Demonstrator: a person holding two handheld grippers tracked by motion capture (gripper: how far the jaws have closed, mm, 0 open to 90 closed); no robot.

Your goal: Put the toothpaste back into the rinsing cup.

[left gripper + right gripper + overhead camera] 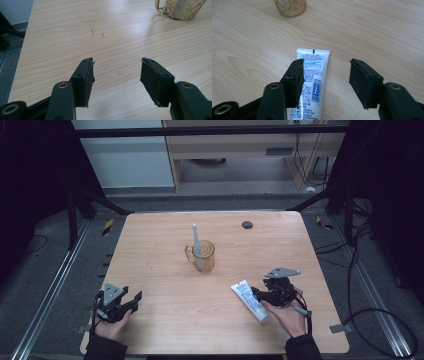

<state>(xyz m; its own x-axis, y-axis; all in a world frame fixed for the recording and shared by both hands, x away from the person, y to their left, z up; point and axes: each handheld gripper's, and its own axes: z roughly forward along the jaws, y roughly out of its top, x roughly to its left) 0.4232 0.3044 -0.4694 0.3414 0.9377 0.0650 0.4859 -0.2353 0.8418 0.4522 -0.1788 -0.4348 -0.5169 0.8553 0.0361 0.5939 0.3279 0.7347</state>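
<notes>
A white toothpaste tube (pixel 250 301) lies flat on the wooden table (pixel 165 270) near the front right. My right gripper (pixel 260 296) hovers just over it with its jaws open. In the right gripper view the tube (pixel 313 62) runs under the left jaw, and neither pad of this gripper (pixel 325 75) presses on it. An amber glass mug (pixel 204 257) stands at the table's middle with a white toothbrush (pixel 196 237) upright in it. My left gripper (pixel 131 301) rests open at the front left, with bare wood between its jaws (pixel 116 72).
A small black round disc (pixel 247 225) sits near the table's far edge. The mug (pixel 182 8) is far ahead of the left gripper, and the mug (pixel 290 7) is beyond the tube in the right gripper view. Metal rails and cables lie on the floor on both sides.
</notes>
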